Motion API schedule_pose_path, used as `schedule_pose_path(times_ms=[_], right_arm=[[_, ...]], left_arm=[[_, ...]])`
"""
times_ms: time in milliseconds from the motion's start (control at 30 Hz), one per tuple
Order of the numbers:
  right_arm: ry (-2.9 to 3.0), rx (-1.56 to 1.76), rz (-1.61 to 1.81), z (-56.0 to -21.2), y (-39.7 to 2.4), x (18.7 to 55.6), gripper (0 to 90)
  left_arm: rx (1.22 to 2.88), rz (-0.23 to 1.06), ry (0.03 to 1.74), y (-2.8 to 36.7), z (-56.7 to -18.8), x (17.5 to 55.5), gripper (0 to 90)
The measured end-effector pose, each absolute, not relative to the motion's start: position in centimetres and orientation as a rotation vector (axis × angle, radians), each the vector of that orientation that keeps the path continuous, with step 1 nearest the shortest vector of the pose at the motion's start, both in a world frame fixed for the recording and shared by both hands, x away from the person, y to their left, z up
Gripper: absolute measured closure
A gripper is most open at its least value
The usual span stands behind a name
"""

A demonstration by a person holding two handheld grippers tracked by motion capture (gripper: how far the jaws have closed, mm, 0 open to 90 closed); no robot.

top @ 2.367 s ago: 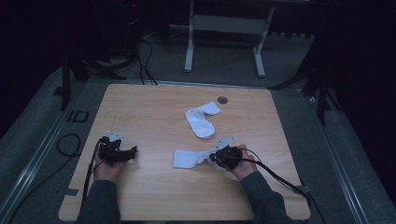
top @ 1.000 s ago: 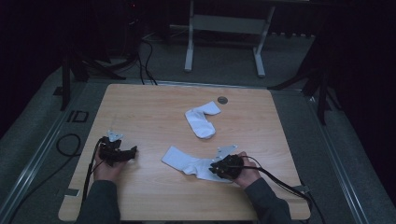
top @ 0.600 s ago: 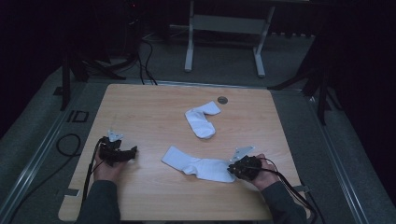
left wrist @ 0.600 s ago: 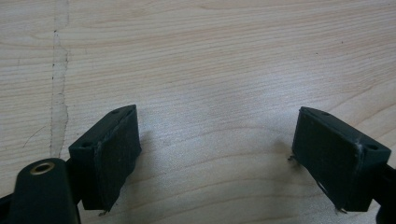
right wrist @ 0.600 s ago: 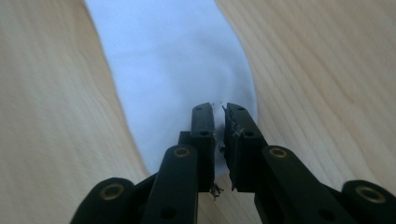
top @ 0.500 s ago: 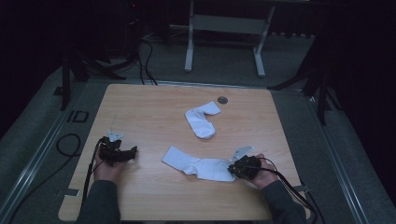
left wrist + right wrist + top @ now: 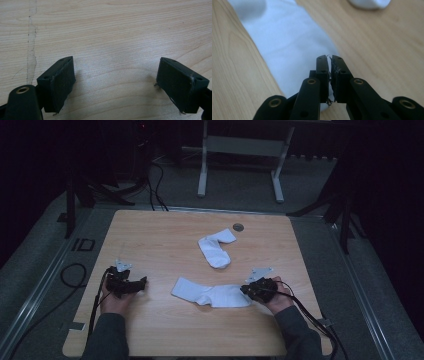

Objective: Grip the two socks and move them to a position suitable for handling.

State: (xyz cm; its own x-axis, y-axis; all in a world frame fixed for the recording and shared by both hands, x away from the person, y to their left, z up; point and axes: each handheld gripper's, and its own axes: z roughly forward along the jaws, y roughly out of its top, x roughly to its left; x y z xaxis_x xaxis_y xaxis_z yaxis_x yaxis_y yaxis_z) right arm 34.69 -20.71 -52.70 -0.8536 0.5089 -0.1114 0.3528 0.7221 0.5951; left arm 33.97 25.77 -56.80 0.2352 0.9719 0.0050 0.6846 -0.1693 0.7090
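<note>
Pale wooden table (image 7: 150, 240) on grey carpet, dark room behind; right gripper (image 7: 329, 61) clamped on near white sock (image 7: 210, 293) lying flat at front centre; left gripper (image 7: 115, 82) wide apart over bare wood; second sock (image 7: 216, 251) beyond

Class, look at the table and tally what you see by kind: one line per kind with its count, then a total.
White socks: 2, the near sock and the far sock
Grippers: 2, the left gripper and the right gripper
Round grommet: 1
Total: 5
</note>
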Motion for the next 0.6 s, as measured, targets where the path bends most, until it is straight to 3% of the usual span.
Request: schedule_pose_path(times_ms=[600], right_arm=[[2.593, 0.6, 0.904, -49.8, -16.6, 37.9, 81.4]], left_arm=[[1.93, 0.632, 1.511, 25.8, -56.8, 34.0, 15.3]])
